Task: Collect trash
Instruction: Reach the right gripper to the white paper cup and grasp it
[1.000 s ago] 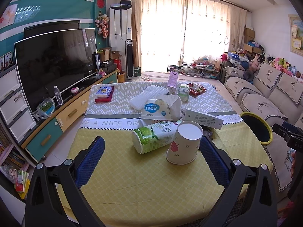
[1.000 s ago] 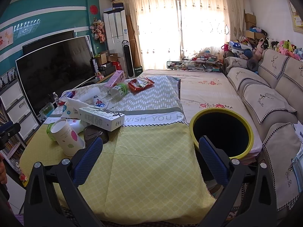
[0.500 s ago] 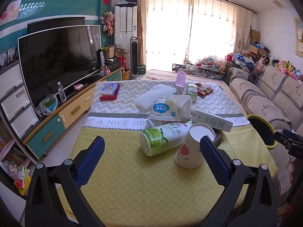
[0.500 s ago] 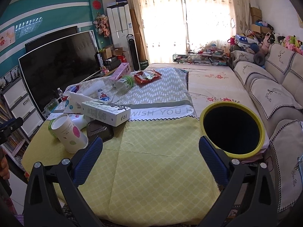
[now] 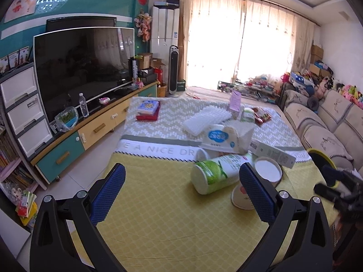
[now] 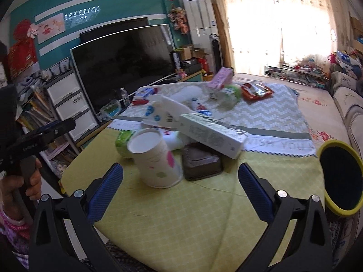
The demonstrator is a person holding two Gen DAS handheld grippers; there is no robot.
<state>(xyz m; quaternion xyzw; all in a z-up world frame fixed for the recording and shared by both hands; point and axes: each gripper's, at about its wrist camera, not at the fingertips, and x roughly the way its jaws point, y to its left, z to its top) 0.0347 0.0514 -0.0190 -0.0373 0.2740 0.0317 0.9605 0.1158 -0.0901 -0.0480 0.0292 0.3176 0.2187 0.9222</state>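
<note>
- Swung leftward since a second ago: right gripper (image 6: 180,188), formerly aimed between the litter and the yellow-rimmed bin (image 6: 340,179), now faces the paper cup (image 6: 156,158) head-on, with the bin pushed to the far right edge of the right wrist view.
- Drifted left too: left gripper (image 5: 181,195); cup and green bottle (image 5: 215,172), once centred between its fingers, now sit toward the right finger.
- Both grippers spread wide, pinching nothing.
- Step in hand, by judgement: approach for the first pick, nothing yet collected.
- Paper cup upside down on the yellow cloth (image 6: 204,215), tilted, leaning toward the green bottle behind it; dark tray (image 6: 202,163) just right of the cup; long white carton (image 6: 213,133) behind and right of the cup, resting over the tray.
- Next move likely calls for: easing the right gripper forward, straddling the cup's wall, closing gently to avoid crushing, then carrying it right to the bin.
</note>
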